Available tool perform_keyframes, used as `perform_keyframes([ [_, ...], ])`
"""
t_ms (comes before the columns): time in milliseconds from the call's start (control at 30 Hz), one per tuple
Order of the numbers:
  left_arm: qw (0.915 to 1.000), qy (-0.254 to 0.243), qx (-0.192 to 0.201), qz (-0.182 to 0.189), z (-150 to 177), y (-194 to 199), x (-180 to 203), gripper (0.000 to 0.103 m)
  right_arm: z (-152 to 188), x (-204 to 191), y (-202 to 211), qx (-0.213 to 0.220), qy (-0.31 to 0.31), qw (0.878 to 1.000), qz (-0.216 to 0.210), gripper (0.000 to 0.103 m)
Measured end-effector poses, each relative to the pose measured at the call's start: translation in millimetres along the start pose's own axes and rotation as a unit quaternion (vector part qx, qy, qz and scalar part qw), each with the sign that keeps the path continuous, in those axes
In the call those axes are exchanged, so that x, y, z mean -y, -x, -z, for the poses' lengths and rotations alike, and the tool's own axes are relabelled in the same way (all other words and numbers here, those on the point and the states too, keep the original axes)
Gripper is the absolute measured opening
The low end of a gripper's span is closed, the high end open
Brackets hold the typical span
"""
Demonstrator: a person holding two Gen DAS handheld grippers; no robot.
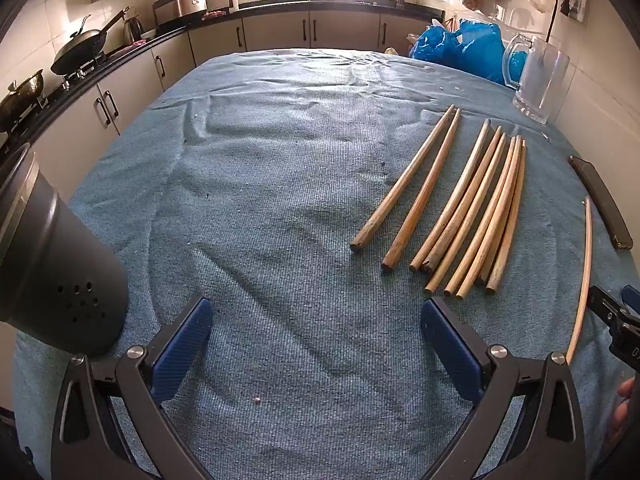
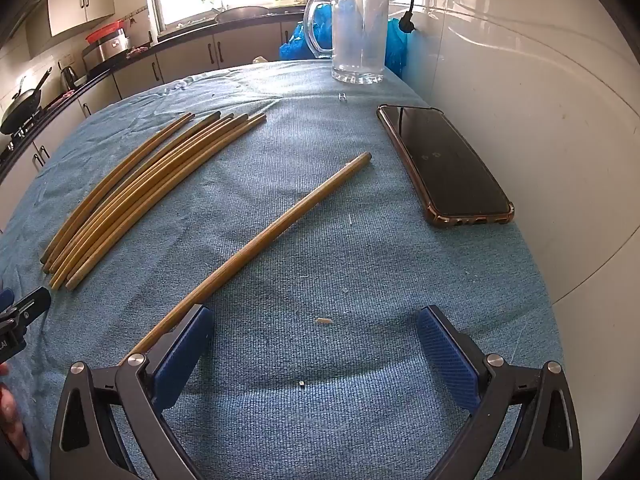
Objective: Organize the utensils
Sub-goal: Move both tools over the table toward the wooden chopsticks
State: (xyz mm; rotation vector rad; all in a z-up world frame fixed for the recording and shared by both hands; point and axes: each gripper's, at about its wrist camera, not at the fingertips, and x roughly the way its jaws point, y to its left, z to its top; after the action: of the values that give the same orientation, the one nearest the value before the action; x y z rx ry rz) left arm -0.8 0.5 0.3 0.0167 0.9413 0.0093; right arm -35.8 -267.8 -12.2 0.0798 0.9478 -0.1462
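One chopstick [image 2: 256, 240] lies beside the right tool [image 2: 316, 344], untouched.

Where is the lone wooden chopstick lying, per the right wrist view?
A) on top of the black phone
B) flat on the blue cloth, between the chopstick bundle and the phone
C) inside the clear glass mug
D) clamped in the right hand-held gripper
B: the lone wooden chopstick lies flat on the blue cloth, apart from the bundle of wooden chopsticks on one side and the black phone in a brown case on the other.
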Motion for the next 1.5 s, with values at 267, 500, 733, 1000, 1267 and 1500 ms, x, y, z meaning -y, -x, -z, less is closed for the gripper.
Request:
perform_keyframes([
  [267, 0.9998, 0.014, 0.002, 0.015, 10, 12, -4, 0.103, 3, 6, 3, 0.001, -0.026, 1.0, 0.004, 0.103],
  [500, 0.9934, 0.008, 0.114, 0.016, 21, 90, -5, 0.103, 17, 3, 42, 0.039, -0.052, 0.998, 0.006, 0.103],
  [733, 0.9838, 0.016, 0.178, 0.013, 33, 145, -8, 0.103, 35, 15, 106, 0.133, -0.099, 0.986, -0.009, 0.103],
  [1000, 0.9666, 0.012, 0.256, 0.008, 48, 185, -8, 0.103, 37, 17, 161, 0.229, -0.112, 0.966, 0.03, 0.103],
  [1267, 0.9506, 0.005, 0.31, 0.0, 61, 221, -10, 0.103, 52, 11, 206, 0.309, -0.128, 0.942, 0.034, 0.103],
  [1500, 0.9436, 0.014, 0.331, -0.002, 68, 240, -18, 0.103, 67, 13, 225, 0.33, -0.158, 0.931, -0.002, 0.103],
])
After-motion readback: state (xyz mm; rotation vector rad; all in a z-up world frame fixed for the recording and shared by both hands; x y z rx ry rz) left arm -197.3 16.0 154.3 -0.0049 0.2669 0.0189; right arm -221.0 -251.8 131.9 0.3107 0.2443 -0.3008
